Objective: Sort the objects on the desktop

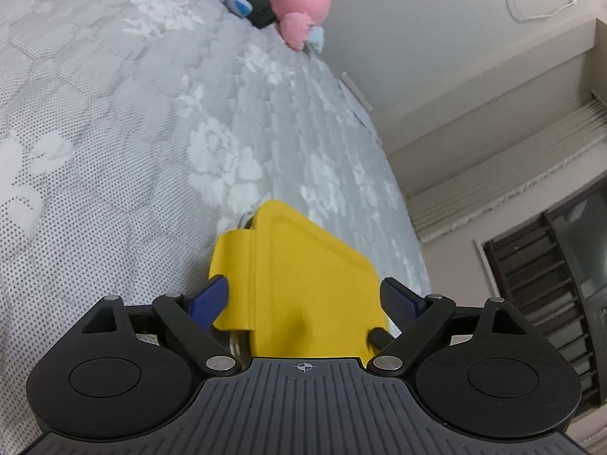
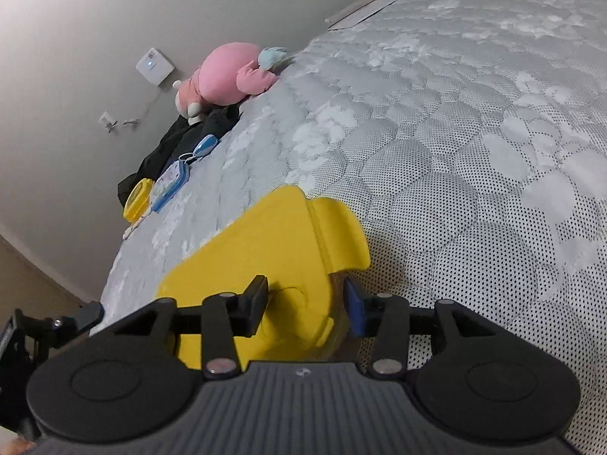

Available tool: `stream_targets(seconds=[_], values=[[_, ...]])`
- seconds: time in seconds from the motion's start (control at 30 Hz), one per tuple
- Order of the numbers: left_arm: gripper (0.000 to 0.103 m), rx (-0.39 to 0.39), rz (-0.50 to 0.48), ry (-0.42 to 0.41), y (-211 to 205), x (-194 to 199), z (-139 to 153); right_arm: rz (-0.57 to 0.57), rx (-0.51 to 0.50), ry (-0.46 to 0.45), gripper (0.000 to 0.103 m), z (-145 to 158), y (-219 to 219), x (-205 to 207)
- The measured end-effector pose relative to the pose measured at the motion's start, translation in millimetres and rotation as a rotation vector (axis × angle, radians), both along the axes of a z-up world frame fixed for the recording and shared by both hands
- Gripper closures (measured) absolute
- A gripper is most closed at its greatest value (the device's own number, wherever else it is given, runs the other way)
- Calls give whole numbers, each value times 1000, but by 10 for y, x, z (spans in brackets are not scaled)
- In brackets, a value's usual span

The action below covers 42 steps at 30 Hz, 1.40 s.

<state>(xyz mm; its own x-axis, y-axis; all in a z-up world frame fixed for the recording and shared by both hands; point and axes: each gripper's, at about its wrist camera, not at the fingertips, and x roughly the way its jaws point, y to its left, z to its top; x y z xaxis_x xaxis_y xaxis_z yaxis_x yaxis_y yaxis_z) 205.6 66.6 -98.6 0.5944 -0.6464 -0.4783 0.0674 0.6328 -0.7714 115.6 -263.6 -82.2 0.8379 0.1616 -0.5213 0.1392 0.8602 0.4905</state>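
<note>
A yellow-lidded clear box (image 1: 303, 280) with side clasps lies on the grey quilted mattress (image 1: 114, 132). My left gripper (image 1: 303, 299) straddles one end of it, blue pads against its two sides. My right gripper (image 2: 305, 303) grips the other end of the same box (image 2: 273, 250), one pad on the lid, one at the clear side. A blue tin case (image 2: 170, 184), a small yellow box (image 2: 137, 199) and a blue key fob (image 2: 205, 146) lie along the far mattress edge.
A pink plush toy (image 2: 227, 72) and dark clothing (image 2: 182, 140) lie at the mattress edge by the wall. A white wall device (image 2: 154, 66) hangs with a cable. A dark window (image 1: 561, 284) sits beyond the bed. Part of the left gripper (image 2: 57, 322) shows at the lower left.
</note>
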Motion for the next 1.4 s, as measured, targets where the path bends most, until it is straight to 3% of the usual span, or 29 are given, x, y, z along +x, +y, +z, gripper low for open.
stream_targets(seconds=[0.2, 0.33, 0.5, 0.63, 0.8, 1.0, 1.13, 1.2, 1.27, 1.4], values=[[13, -56, 17, 7, 111, -34, 46, -7, 116, 33, 57, -83, -48, 40], [12, 31, 54, 20, 141, -37, 71, -22, 178, 48, 58, -119, -182, 55], [12, -11, 40, 88, 128, 33, -76, -106, 225, 32, 57, -165, -525, 113], [12, -10, 22, 80, 91, 58, -79, -73, 240, 50, 54, -197, -502, 238], [12, -4, 7, 76, 56, 94, -102, -20, 258, 79, 78, -235, -459, 391], [11, 29, -36, 47, -45, 98, -60, -29, 172, 66, 78, -194, -388, 301], [12, 111, -11, 16, -41, 54, 43, -39, 110, 56, 78, -163, -339, 229], [12, 81, 46, -15, 97, -8, 152, -44, 78, 38, 78, -124, -313, 195], [11, -22, 41, -64, 195, -59, 254, -19, 69, -7, 78, -48, -274, 175], [11, -85, -93, -84, 21, -37, 263, 126, 114, -15, 78, -66, -78, 234]])
